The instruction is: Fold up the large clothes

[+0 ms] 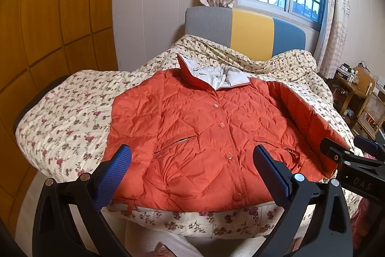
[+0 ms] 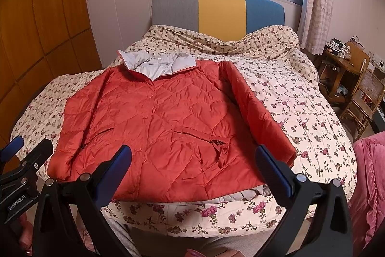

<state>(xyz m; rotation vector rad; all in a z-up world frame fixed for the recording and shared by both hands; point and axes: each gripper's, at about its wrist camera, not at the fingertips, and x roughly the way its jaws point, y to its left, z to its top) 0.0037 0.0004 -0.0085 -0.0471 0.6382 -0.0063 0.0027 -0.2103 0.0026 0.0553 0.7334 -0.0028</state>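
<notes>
An orange quilted jacket [image 1: 192, 131] lies front up and buttoned on the bed, grey-lined collar [image 1: 211, 75] at the far end, hem near me. It also shows in the right wrist view [image 2: 163, 122]. Its right sleeve [image 2: 255, 110] lies along the body's right side. The left sleeve is not visible as a separate part. My left gripper [image 1: 192, 160] is open and empty above the hem. My right gripper [image 2: 192, 160] is open and empty above the hem's right part. The right gripper shows in the left view [image 1: 349, 151], the left gripper in the right view [image 2: 28, 148].
The bed has a floral quilt [image 2: 300, 117] and a grey, yellow and blue headboard [image 2: 221, 9]. A wooden wardrobe [image 1: 48, 16] stands left. A wooden table and chair [image 2: 361, 88] stand right. A pink blanket [image 2: 370, 175] lies at the near right.
</notes>
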